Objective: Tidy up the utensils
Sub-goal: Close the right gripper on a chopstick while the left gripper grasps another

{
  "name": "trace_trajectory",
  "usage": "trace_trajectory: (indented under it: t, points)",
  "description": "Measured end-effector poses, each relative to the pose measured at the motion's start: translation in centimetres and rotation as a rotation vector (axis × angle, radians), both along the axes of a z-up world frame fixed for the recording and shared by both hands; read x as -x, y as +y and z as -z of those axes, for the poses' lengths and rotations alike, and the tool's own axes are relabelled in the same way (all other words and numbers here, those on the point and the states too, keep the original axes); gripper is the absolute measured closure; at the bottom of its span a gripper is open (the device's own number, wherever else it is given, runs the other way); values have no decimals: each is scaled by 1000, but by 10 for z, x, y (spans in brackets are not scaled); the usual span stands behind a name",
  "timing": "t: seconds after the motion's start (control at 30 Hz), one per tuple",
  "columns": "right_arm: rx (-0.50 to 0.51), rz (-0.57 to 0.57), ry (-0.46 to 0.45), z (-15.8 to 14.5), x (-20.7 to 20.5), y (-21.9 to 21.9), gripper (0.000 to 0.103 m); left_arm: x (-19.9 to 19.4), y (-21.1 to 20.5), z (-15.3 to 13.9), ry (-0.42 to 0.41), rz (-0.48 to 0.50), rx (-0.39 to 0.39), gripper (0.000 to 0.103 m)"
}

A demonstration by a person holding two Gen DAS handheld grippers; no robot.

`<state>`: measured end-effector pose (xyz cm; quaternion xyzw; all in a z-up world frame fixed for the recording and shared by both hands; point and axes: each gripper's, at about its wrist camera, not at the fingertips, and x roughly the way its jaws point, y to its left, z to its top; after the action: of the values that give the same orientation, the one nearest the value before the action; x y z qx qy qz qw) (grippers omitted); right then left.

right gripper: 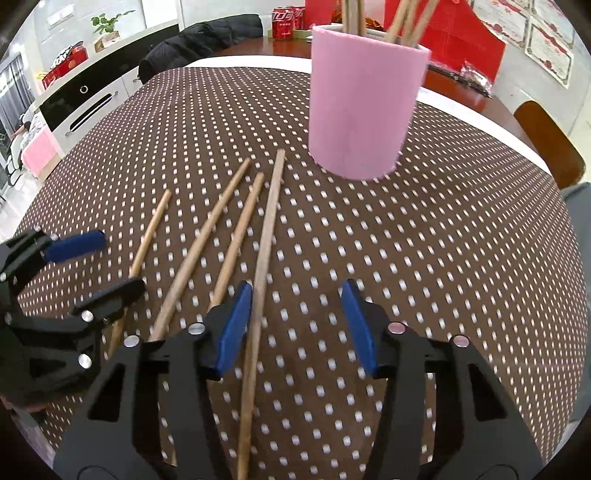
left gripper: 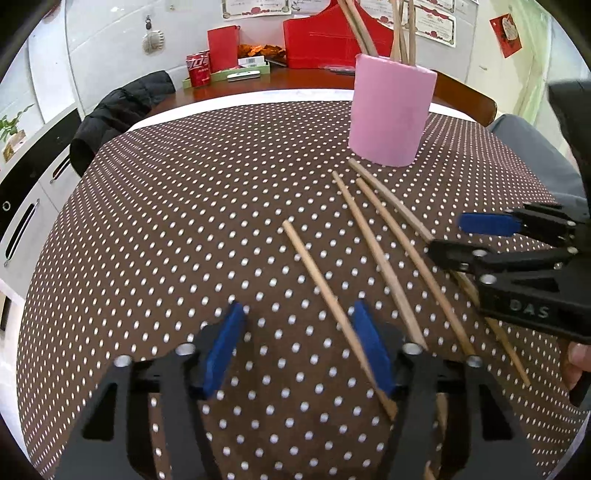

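The left gripper [left gripper: 297,347], black with blue pads, hangs low over the table with its jaws spread wide and nothing between the pads. One thin pale wooden chopstick [left gripper: 334,308] lies on the cloth and runs under its right-hand blue finger pad [left gripper: 371,347], seeming to lie below the pad rather than being pinched.

The right gripper [right gripper: 297,326], of the same make, is likewise released, jaws parted. The longest wooden chopstick [right gripper: 260,280] passes just inside its left finger pad [right gripper: 232,328] and runs on toward the camera; whether pad and stick touch cannot be told.

Four chopsticks lie loose on the brown white-dotted tablecloth [right gripper: 443,240], fanned side by side, their far tips pointing toward the cup. They are slim, round, light tan sticks, plain and unpainted. In the right wrist view the other three [right gripper: 201,243] spread to the left, the outermost running under the left gripper's black finger.

Beyond them stands an upright pink cylindrical cup [left gripper: 389,114], close to the far tips of the chopsticks but apart from them. Several more wooden chopsticks [left gripper: 400,31] stand in it, leaning outward against the rim.

At the table's far edge sit a red soda can [left gripper: 198,68] and a red box [left gripper: 332,40].
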<state>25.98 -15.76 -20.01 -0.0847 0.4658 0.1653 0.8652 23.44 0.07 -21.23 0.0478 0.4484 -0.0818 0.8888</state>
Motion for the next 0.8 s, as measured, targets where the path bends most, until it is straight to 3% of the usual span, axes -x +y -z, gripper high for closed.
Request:
trace_trajectory:
  t: [0.03, 0.1, 0.17, 0.23, 0.37, 0.47, 0.6, 0.63, 0.67, 0.7, 0.73, 0.8]
  points:
    - [-3, -4, 4, 0, -6, 3, 53, -2, -1, -1, 2, 1, 0, 56]
    - [2, -14, 5, 0, -17, 11, 54, -9, -3, -2, 8, 8, 0, 79]
    - [17, -32, -2, 1, -21, 16, 70, -13, -6, -4, 20, 27, 5, 92]
    - [28, -51, -1, 1, -24, 20, 81, -12, -5, -4, 31, 42, 19, 94]
    - [0, -51, 13, 2, -22, 12, 84, -5, -1, -4, 41, 57, 20, 93]
    - [-9, -49, 15, 4, -16, 8, 83, -1, -5, -5, 52, 67, 4, 64]
    - [16, -51, 4, 5, -22, 13, 83, 7, -7, -3, 49, 74, -11, 64]
    - [24, -51, 0, 5, -23, 15, 84, 8, -7, -2, 47, 78, -14, 65]
    - [33, -55, -2, 5, -24, 17, 84, 10, -8, -2, 43, 84, -16, 72]
    - [39, -60, -7, 4, -22, 17, 85, 11, -8, -2, 39, 92, -12, 95]
    - [36, -60, -8, 5, -21, 16, 95, 14, -10, -2, 40, 94, -11, 96]
    - [-15, -47, -2, 4, -19, 12, 97, 16, -5, -2, 47, 87, 32, 98]
